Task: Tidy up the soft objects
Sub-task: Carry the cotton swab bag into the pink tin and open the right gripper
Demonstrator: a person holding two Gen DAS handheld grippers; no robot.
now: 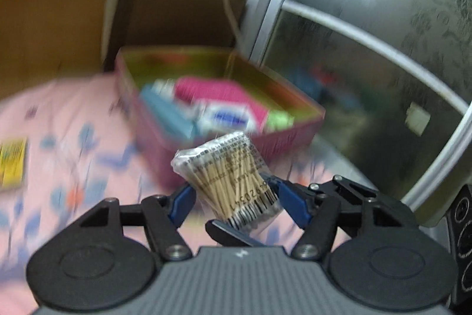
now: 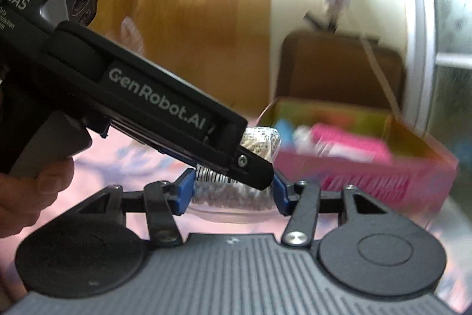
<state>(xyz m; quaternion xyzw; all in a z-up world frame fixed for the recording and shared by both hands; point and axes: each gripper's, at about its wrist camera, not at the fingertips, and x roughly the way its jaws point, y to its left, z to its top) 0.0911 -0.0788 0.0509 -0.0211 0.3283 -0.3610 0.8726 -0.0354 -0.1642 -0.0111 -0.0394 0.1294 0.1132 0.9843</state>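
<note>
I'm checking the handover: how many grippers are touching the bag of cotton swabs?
2. The left gripper and the right gripper each close on the bag of cotton swabs, just short of the pink box.

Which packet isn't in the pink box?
The clear bag of cotton swabs: the left tool holds it in front of the pink box, while the blue packet, pink packet and green packet lie inside.
</note>
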